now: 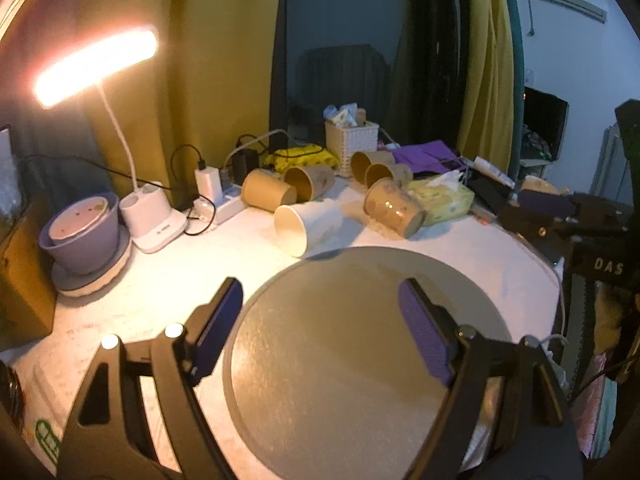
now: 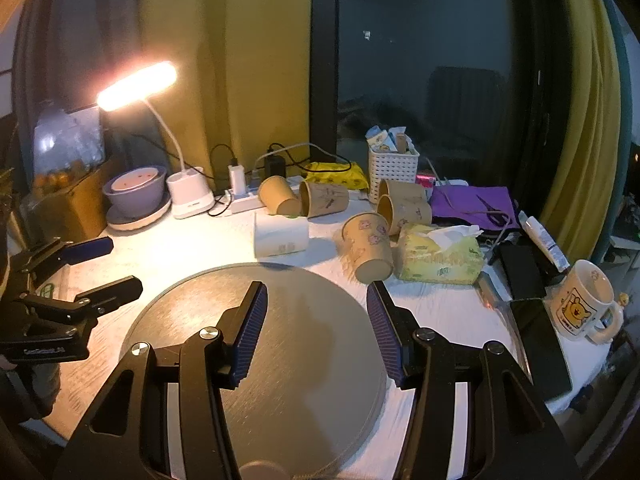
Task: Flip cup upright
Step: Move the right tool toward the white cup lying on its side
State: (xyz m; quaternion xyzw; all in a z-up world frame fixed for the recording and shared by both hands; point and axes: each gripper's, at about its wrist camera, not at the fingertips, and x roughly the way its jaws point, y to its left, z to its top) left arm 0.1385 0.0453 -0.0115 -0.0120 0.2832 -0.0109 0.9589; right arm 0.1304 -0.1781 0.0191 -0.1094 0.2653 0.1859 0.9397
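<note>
Several paper cups lie on their sides behind a round grey board (image 1: 340,360) (image 2: 288,344). A white cup (image 1: 308,226) (image 2: 281,235) lies nearest the board's far edge. A patterned brown cup (image 1: 394,208) (image 2: 368,246) lies to its right against a tissue pack. More brown cups (image 1: 268,191) (image 2: 324,199) lie further back. My left gripper (image 1: 320,300) is open and empty above the board. My right gripper (image 2: 316,300) is open and empty above the board. The left gripper also shows at the left edge of the right wrist view (image 2: 112,266).
A lit desk lamp (image 1: 96,68) (image 2: 136,84), a purple bowl (image 1: 80,236), a power strip (image 1: 216,206), a white basket (image 2: 394,168), a yellow tissue pack (image 2: 440,256), a mug (image 2: 584,300) and dark phones (image 2: 540,344) crowd the table's back and right.
</note>
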